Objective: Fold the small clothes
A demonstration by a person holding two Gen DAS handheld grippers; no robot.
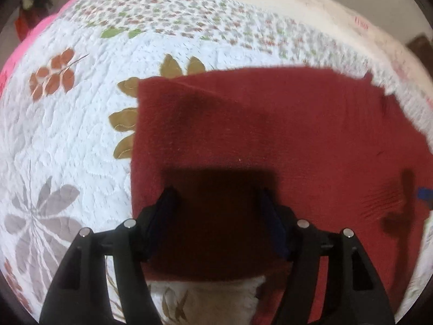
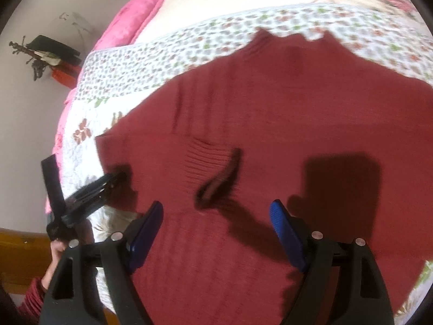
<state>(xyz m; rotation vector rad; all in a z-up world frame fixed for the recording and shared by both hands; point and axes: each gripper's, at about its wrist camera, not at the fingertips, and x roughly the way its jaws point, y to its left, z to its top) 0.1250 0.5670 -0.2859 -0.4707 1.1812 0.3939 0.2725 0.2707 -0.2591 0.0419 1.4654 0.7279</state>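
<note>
- Left wrist view: my left tool (image 1: 216,211) hangs over the near left part of the red sweater (image 1: 270,140), its fingers spread apart with nothing between them, its shadow falling on the knit.
- Right wrist view: my right tool (image 2: 216,233) is also spread apart and empty, above the near middle of the sweater. The left tool shows at the left edge of this view, at the sweater's near left edge; whether it touches the cloth I cannot tell.
- The sweater lies flat on the quilted bedspread (image 1: 67,135) of the bed, neck towards the far side, hem nearest me. A ribbed cuff (image 2: 208,162) lies across the body, so I judge one sleeve is already folded in.
- I judge the step in hand is between folds: both tools free, choosing the next grip.
- Next move, as I see it: bring each tool down on an edge or the hem, pinch cleanly through the thick knit, then carry that part over evenly without dragging the folded sleeve out of place.
</note>
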